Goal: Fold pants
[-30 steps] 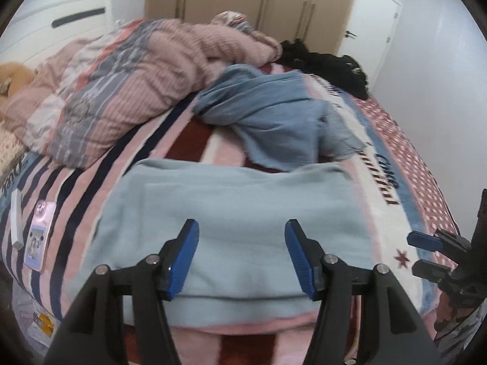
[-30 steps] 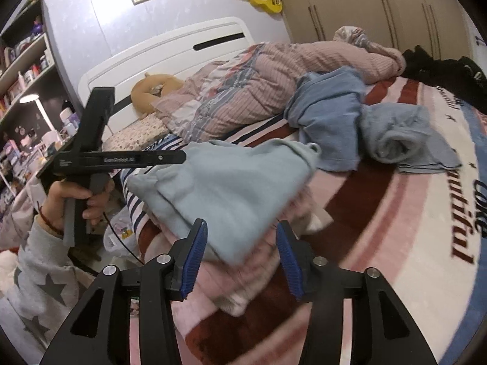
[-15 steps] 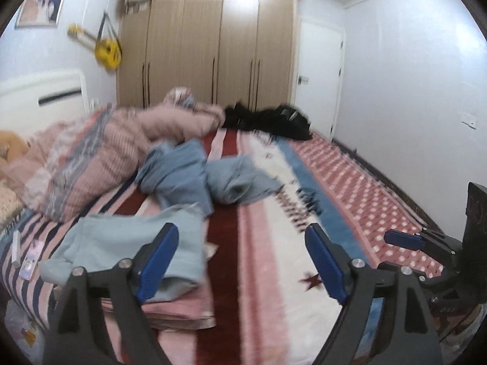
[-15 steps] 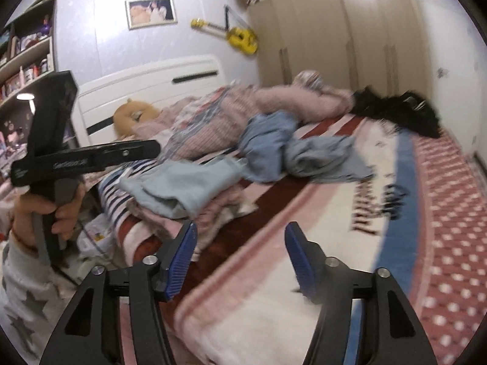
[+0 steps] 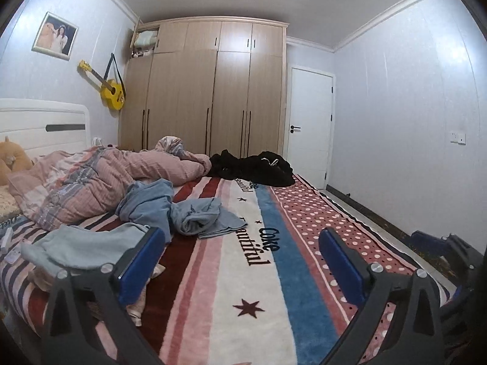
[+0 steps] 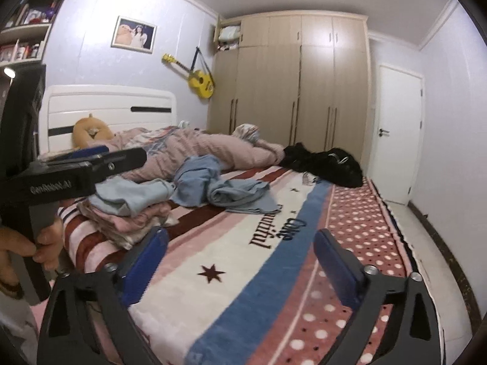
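Note:
Folded light blue pants [image 5: 79,246] [image 6: 131,194] lie on top of a pile of pink clothes at the left edge of the bed. My left gripper [image 5: 240,232] hovers over the striped blanket to the right of that pile; its jaws are opening and hold nothing. My right gripper [image 6: 241,234] hangs over the blanket's white and blue stripes, its jaws likewise opening and empty. A heap of crumpled blue garments [image 5: 182,210] [image 6: 219,188] lies mid-bed, beyond both grippers. In the right wrist view, a hand [image 6: 18,243] holds the left gripper's handle at the left.
A rumpled pink quilt [image 5: 100,182] covers the head of the bed. Black clothes [image 5: 258,170] [image 6: 325,164] lie at the bed's far edge before the wardrobe [image 5: 213,91]. A white door [image 5: 310,124] and bare floor [image 6: 408,222] are on the right.
Both grippers have drawn back from the folded pants and swung right and upward, so the views now face the wardrobe. Both pairs of jaws have spread much wider.

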### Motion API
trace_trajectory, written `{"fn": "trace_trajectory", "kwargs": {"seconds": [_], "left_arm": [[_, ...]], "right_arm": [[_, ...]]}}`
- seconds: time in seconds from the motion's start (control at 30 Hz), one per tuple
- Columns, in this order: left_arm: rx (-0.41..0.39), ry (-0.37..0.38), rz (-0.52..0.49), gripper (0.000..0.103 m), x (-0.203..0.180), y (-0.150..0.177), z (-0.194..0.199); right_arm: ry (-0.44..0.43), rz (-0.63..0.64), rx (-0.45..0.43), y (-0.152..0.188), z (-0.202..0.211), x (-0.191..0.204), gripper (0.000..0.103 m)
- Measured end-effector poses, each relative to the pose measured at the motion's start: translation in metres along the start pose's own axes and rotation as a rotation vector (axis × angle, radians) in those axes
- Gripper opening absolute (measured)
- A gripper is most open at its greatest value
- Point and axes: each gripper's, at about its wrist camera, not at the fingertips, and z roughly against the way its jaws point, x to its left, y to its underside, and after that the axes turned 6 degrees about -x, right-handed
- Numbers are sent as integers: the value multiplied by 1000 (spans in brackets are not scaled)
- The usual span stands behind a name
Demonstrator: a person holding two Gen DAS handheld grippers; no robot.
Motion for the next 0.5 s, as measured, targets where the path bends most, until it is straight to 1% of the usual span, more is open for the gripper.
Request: {"fn": "trace_trajectory", "kwargs": {"seconds": [0.13, 0.5], "left_arm": [[15, 2, -15, 100, -12, 5, 2], [21, -4, -15, 100, -13, 8, 2]], "right_arm": [[13, -12, -9, 2, 8, -5, 98], [22, -39, -13, 1, 9, -8, 98]]}}
